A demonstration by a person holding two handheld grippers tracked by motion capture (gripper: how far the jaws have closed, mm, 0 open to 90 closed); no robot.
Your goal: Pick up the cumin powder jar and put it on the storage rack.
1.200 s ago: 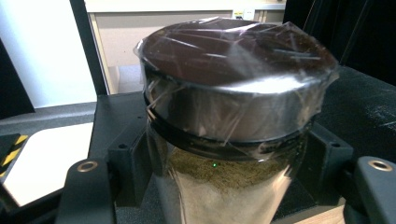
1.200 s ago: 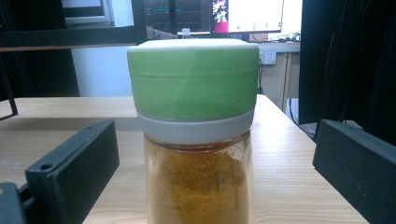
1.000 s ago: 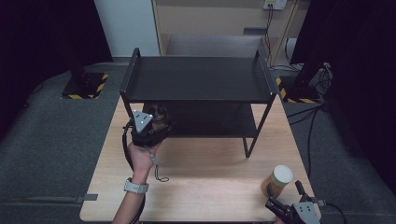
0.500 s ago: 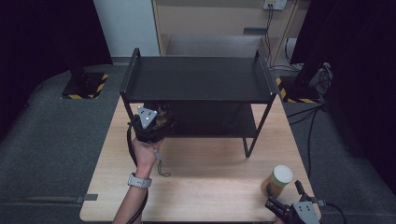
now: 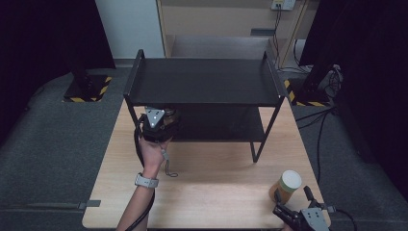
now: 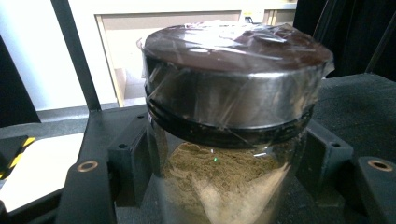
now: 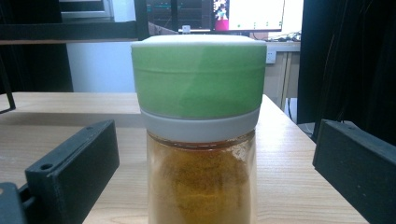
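The left claw [image 5: 161, 126] is clamped on a brown-lidded spice jar [image 6: 224, 126] at the front of the black rack's [image 5: 202, 82] lower shelf — held upright so the powder stays level. Since a second ago it has pushed a little further in under the top shelf. The right claw [image 5: 293, 209] is spread wide, its jaws either side of the green-lidded jar [image 7: 201, 135] on the worktop [image 5: 216, 183] — lined up, not yet gripping.
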